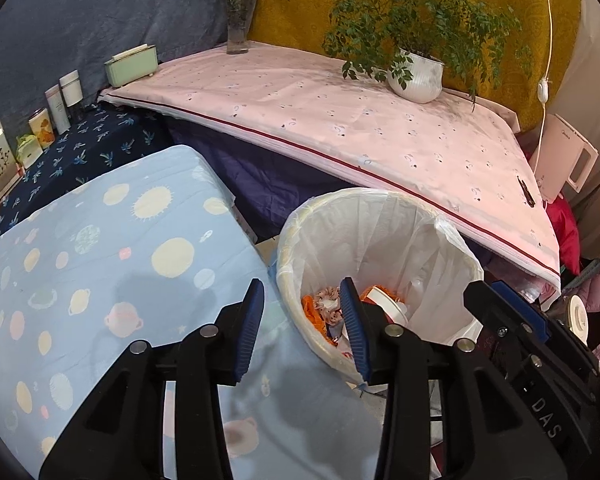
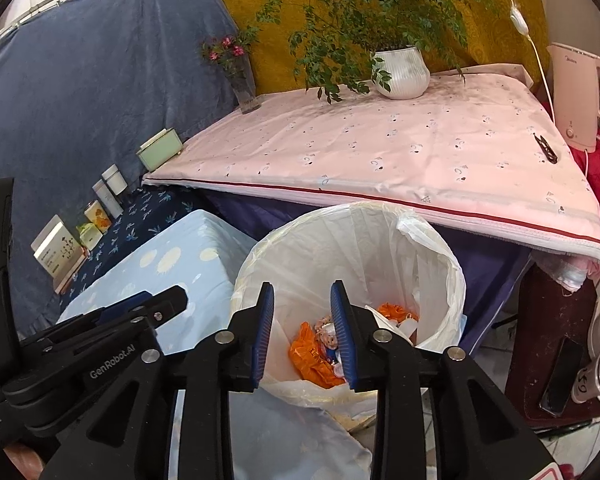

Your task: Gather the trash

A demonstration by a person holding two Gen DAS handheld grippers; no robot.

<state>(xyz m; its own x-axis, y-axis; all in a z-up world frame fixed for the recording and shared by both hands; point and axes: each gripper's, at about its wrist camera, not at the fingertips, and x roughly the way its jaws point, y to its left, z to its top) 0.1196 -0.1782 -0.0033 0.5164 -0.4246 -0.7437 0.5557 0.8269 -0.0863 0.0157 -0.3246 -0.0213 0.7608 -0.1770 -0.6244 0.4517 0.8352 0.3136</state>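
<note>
A round trash bin (image 1: pixel 380 236) lined with a white bag stands on the floor between the blue table and the pink table; it also shows in the right wrist view (image 2: pixel 352 248). Inside lie orange wrappers (image 2: pixel 314 356), crumpled paper and a white lid (image 1: pixel 388 300). My left gripper (image 1: pixel 302 320) is open and empty, over the bin's left rim. My right gripper (image 2: pixel 302 322) is open and empty, above the bin's near rim. The right gripper's body shows at the right of the left wrist view (image 1: pixel 508 316).
A light blue planet-print cloth (image 1: pixel 100 280) covers the near table. A pink cloth table (image 1: pixel 340 120) holds a potted plant (image 1: pixel 416 76), a flower vase (image 1: pixel 238 20), a green box (image 1: pixel 132 64) and a black clip (image 2: pixel 546 148). A kettle (image 2: pixel 580 92) stands right.
</note>
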